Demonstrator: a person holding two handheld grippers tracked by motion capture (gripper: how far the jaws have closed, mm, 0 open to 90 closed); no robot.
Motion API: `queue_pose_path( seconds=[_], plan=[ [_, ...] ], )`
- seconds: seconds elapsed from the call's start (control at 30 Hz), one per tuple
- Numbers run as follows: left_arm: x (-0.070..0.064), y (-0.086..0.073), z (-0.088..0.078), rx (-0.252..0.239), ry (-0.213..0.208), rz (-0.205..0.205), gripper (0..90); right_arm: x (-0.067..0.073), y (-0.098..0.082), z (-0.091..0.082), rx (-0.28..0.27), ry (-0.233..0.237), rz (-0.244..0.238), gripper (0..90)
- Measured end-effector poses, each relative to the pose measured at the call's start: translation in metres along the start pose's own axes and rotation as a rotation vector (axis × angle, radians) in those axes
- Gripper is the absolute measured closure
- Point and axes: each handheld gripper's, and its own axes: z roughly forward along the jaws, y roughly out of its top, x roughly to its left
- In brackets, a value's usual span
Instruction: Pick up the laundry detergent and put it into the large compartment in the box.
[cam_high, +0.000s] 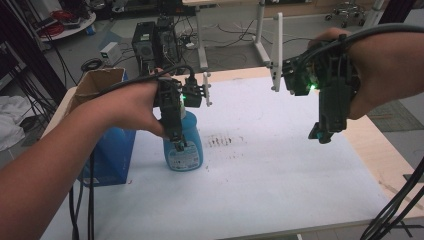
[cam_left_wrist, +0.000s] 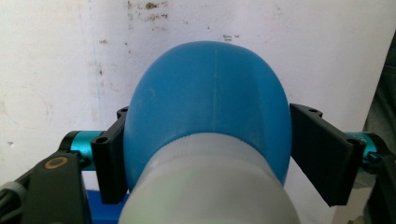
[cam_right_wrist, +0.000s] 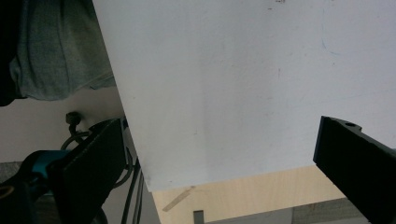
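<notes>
Bottle: blue bottle (cam_high: 184, 150), rounded shoulder, pale grey neck, label low on front; stands upright left of centre on the white worktop (cam_high: 280, 175).
Left hand-held gripper (cam_high: 178, 142): comes from above, jaws flanking the shoulder; left jaw touching, right jaw a sliver off; cannot tell if clamped.
Right hand-held gripper (cam_high: 320, 136): upper right, jaws wide apart, holding nothing.
High view: cardboard box (cam_high: 95, 82), stains (cam_high: 222, 141).
Left gripper view: bottle seam (cam_left_wrist: 215, 84).

Left claw (cam_high: 179, 145) pointing down, right claw (cam_high: 320, 136) raised, jaws wide

Bottle (cam_high: 183, 150) on table (cam_high: 280, 175), beside box (cam_high: 102, 82)
</notes>
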Motion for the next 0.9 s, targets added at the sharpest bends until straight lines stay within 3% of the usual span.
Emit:
queue_pose_path(
  seconds=[0.9],
  plan=[
    [0.0022,0.0006,0.0000,0.009,0.022,-0.008,33.3,0.0005,-0.0013,0.0021,0.002,-0.001,-0.001,1.8]
  ],
)
